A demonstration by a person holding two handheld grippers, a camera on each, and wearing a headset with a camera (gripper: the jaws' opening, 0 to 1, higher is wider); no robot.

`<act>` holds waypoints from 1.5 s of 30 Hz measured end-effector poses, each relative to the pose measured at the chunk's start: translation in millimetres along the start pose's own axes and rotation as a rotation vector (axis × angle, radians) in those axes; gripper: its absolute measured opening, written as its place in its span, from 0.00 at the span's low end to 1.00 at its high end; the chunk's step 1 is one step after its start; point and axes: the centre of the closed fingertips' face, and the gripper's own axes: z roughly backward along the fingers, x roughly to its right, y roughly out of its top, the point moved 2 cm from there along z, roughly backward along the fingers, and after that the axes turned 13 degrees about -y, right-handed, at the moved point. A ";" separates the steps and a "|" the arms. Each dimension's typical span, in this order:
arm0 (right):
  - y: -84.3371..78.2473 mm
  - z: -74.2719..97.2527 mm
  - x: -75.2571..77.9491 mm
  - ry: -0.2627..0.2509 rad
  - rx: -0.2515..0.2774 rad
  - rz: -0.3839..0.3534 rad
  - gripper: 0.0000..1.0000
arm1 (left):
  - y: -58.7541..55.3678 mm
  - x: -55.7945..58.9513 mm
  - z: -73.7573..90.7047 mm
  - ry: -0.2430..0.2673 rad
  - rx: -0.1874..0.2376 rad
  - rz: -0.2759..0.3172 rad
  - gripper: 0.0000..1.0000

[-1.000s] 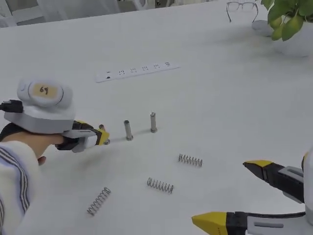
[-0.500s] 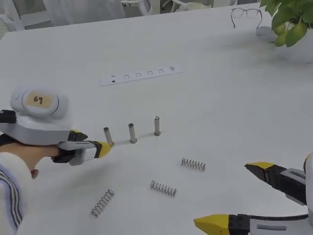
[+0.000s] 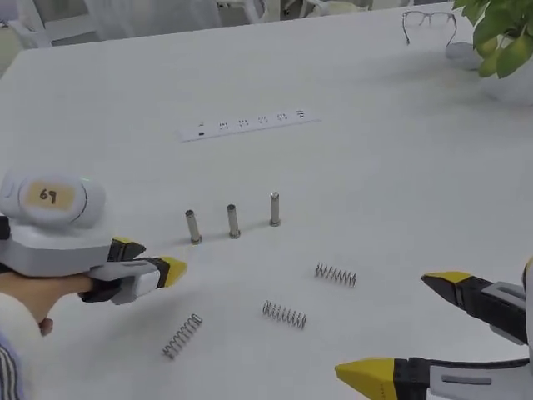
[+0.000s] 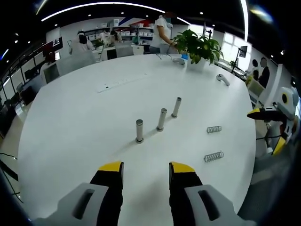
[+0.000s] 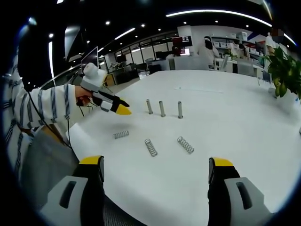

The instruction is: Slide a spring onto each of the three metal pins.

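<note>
White workbench (image 3: 400, 150) holds three bare pins (image 3: 233, 221) (springs (image 3: 285, 314) loose nearby); my right gripper (image 5: 156, 162) gapes wide, left gripper (image 4: 146, 167) seemingly less.

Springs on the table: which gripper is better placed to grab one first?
Probably the right gripper: its jaws stand wide open, and in its own view two springs lie straight ahead between them. The left gripper points at the pins.

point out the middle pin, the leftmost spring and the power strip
middle pin (image 3: 233, 222): head view, mid-shaft
leftmost spring (image 3: 181, 336): head view, middle coils
power strip (image 3: 250, 125): head view, centre of its top face
</note>
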 end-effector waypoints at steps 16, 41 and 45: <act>1.2 -1.8 0.5 0.002 -0.002 0.001 0.91 | -36.3 30.8 12.5 -0.016 -0.053 -0.002 0.31; -6.2 -2.3 -5.7 0.016 -0.031 0.009 0.89 | -77.4 47.0 12.3 -0.042 -0.099 0.029 0.21; -9.7 -2.8 -4.9 0.011 -0.041 0.006 0.89 | -80.8 49.3 11.2 -0.049 -0.118 0.013 0.15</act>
